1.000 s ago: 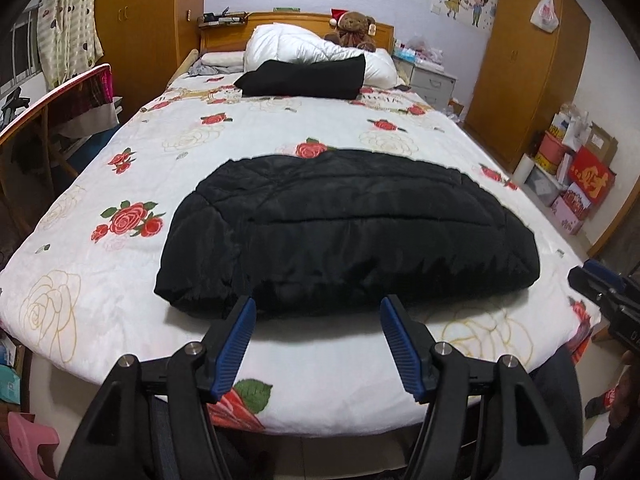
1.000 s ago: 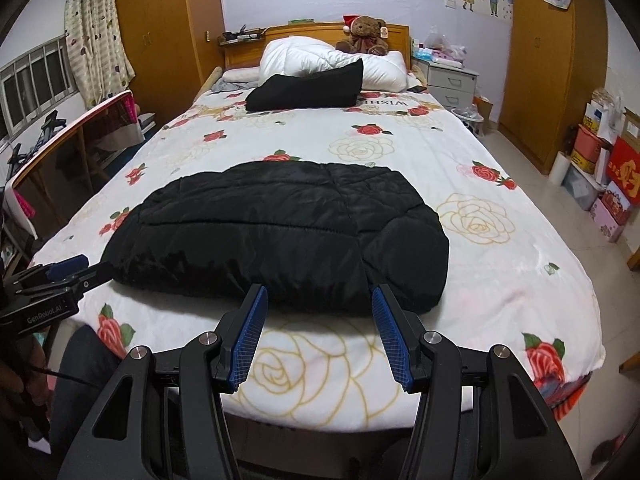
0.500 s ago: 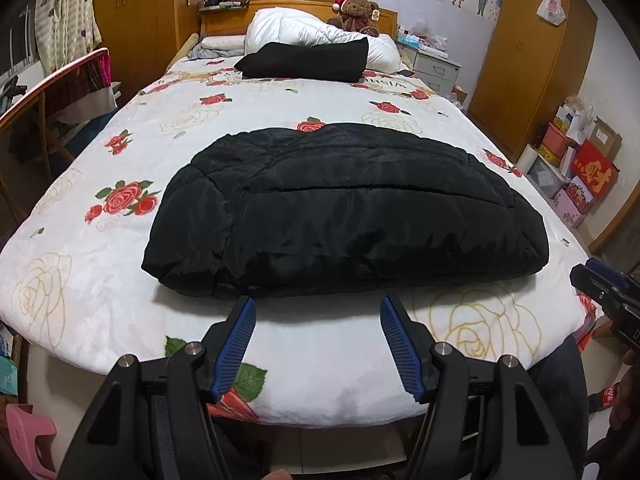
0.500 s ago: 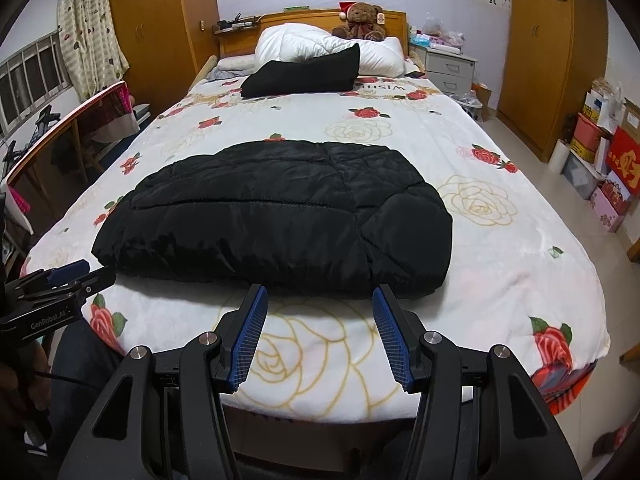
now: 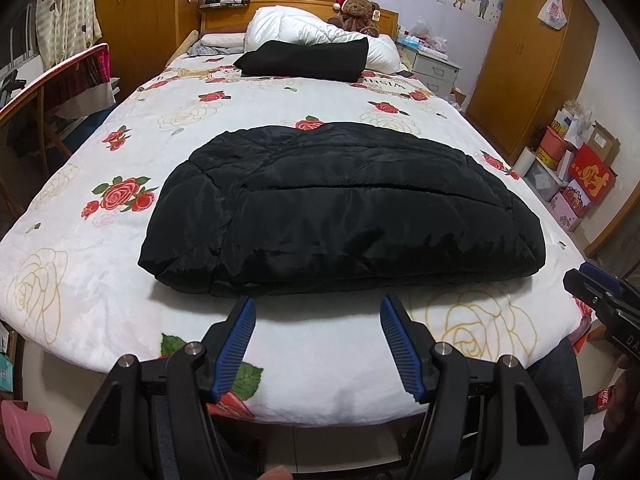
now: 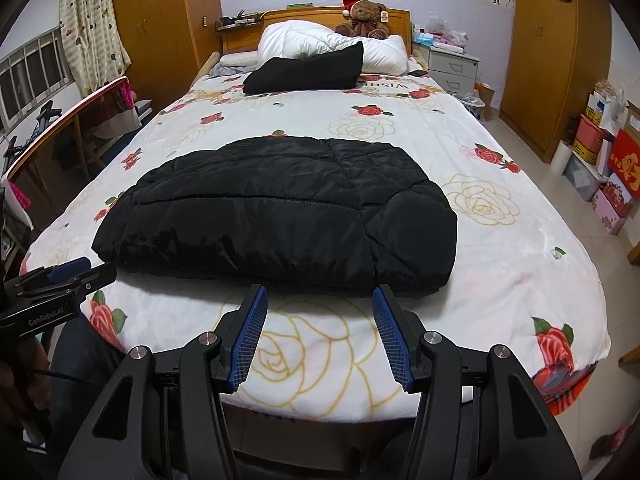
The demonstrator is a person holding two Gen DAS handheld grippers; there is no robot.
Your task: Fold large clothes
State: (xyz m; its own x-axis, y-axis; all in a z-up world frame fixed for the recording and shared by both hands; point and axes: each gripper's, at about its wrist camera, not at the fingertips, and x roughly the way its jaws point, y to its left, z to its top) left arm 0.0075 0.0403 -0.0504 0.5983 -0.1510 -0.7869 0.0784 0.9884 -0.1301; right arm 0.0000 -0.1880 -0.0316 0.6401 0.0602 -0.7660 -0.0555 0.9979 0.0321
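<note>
Both grippers have drawn nearer the bed's foot edge over the last second, so the folded black padded jacket [image 5: 344, 208] fills more of each view. It lies flat across the rose-print bedspread [image 5: 80, 280], near the foot end. Left gripper [image 5: 318, 310] hangs just short of the jacket's near edge, jaws spread wide, holding nothing. Right gripper [image 6: 318, 298] does likewise, equally wide and empty; its tips perhaps overlap the hem, though the angle hides contact.
</note>
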